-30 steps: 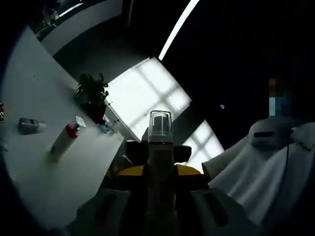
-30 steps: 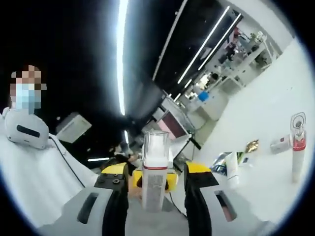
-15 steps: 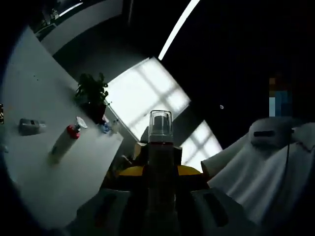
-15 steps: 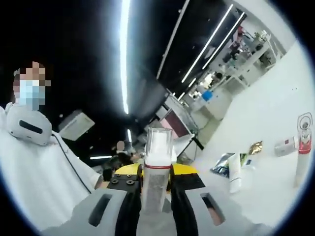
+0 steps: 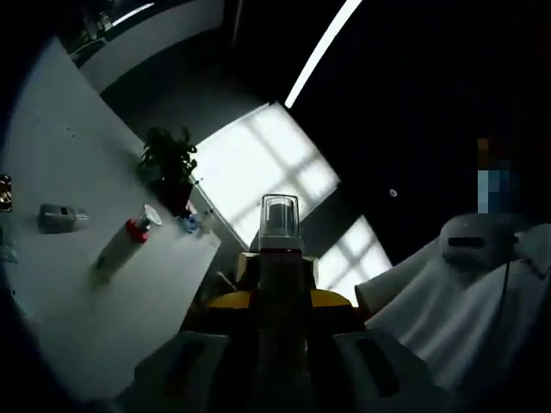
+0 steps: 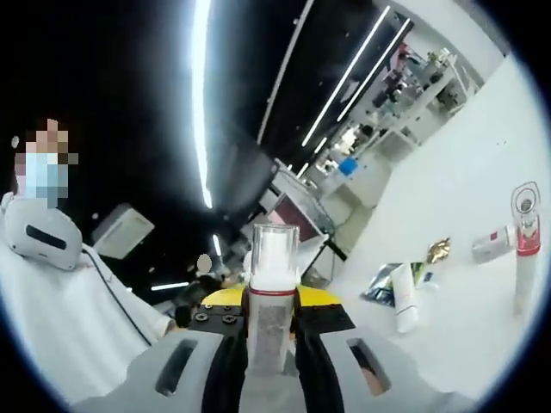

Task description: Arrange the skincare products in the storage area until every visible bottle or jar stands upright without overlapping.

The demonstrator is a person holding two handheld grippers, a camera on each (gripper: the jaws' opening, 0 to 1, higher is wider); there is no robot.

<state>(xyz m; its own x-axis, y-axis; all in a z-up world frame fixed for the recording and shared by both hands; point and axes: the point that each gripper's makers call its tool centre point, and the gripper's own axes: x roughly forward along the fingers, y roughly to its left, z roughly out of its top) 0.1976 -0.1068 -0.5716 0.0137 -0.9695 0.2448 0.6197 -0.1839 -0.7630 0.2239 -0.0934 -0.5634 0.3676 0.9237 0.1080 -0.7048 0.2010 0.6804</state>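
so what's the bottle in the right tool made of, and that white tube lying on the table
The bottle held in the right tool looks like plastic: a clear, glossy cap you can see through, a red band below it, and a frosted, speckled-looking body. The white tube lying on the table seems to be soft matte plastic, plain and opaque, though it is too small to be sure.

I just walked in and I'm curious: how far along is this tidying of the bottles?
Done: one red-collared bottle stands on the white table. In hand: each gripper, left and right, is shut on a clear-capped bottle. Left: setting both down, plus the white tube and a small jar lying on their sides.
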